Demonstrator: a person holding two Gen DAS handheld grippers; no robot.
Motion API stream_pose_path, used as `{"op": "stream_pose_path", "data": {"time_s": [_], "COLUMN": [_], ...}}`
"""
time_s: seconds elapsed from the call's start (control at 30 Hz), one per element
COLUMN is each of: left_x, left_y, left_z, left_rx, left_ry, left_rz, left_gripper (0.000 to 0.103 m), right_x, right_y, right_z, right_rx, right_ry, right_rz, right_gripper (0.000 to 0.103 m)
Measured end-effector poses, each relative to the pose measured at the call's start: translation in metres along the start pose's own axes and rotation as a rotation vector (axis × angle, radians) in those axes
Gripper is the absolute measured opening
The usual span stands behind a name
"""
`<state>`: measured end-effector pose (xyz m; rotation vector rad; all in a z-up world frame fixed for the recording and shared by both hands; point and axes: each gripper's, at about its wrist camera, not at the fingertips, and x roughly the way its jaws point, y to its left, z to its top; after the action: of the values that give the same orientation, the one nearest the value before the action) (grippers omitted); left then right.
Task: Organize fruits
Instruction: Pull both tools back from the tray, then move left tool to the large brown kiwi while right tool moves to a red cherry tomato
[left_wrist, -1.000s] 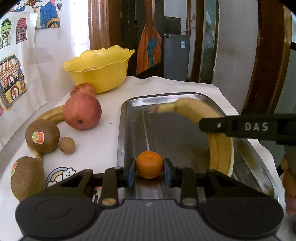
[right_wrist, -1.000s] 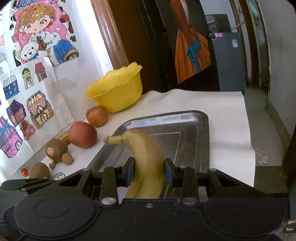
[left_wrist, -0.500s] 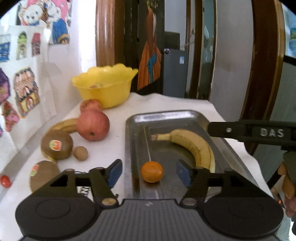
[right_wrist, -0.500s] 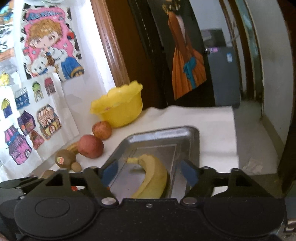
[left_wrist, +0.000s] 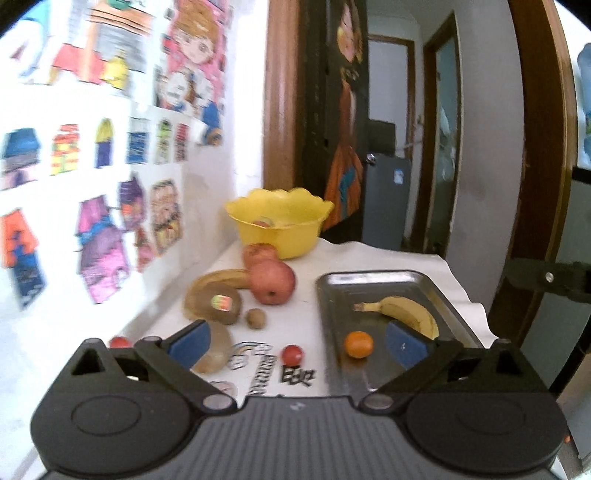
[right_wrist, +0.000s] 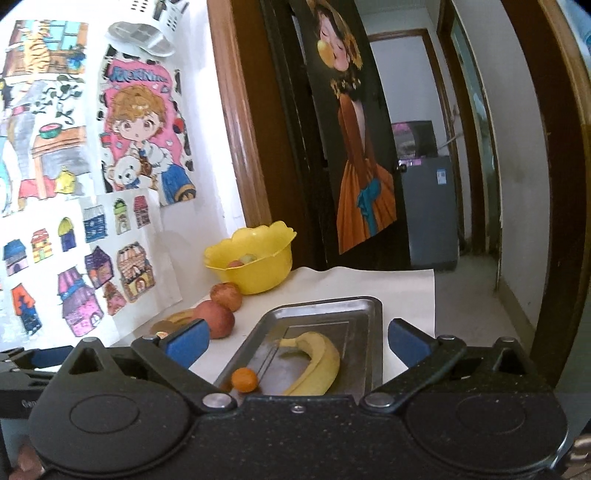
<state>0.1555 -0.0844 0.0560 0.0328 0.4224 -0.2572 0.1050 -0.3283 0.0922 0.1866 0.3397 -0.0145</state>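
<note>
A banana (left_wrist: 402, 312) and a small orange (left_wrist: 358, 344) lie loose in the metal tray (left_wrist: 369, 277). My left gripper (left_wrist: 297, 345) hangs back above the table's near end, its jaws opening wide with nothing held between them. Seen from the right wrist, the banana (right_wrist: 317, 363) and orange (right_wrist: 243, 379) rest in the tray (right_wrist: 325, 306). My right gripper (right_wrist: 297, 341) hangs above and behind them, its jaws opening wide and empty. Left of the tray sit two red apples (left_wrist: 272, 282), a stickered kiwi (left_wrist: 218, 304), another banana (left_wrist: 221, 280) and a cherry tomato (left_wrist: 291, 355).
A yellow bowl (left_wrist: 280, 225) with fruit in it stands at the table's far end. A small brown fruit (left_wrist: 255, 318) and a second tomato (left_wrist: 119, 341) lie near the wall with drawings. The right gripper's finger (left_wrist: 546, 278) juts in at the right. A doorway lies beyond.
Both grippers let go, the left of the orange and the right of the banana, opened wide, and drew back and up from the tray. Both fruits stay in the tray.
</note>
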Motion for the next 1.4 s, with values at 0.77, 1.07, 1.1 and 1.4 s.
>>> {"op": "stream_pose_path", "data": {"time_s": [0.77,1.07,1.1,1.4], "left_x": [-0.107,-0.123,-0.122,-0.11], "left_y": [0.078,0.087,0.087,0.084], "left_z": [-0.053,-0.069,-0.069,-0.062], "left_rx": [0.014,0.024,0.024,0.034], "left_ry": [0.019,0.047,0.049,0.068], "left_rz": [0.149,0.175,0.175,0.167], "left_gripper": [0.103,0.103,0.103,0.103], "right_x": [-0.081,-0.081,-0.08,-0.068], "right_y": [0.11,0.132,0.132,0.134], "right_z": [-0.069,-0.087,-0.088,-0.074], "right_rx": [-0.096,-0.115,-0.115,-0.138], "right_ry": [0.102,0.171,0.18,0.192], "right_rz": [0.027,0.065,0.067,0.108], "right_gripper": [0.102,0.102,0.102,0.102]}}
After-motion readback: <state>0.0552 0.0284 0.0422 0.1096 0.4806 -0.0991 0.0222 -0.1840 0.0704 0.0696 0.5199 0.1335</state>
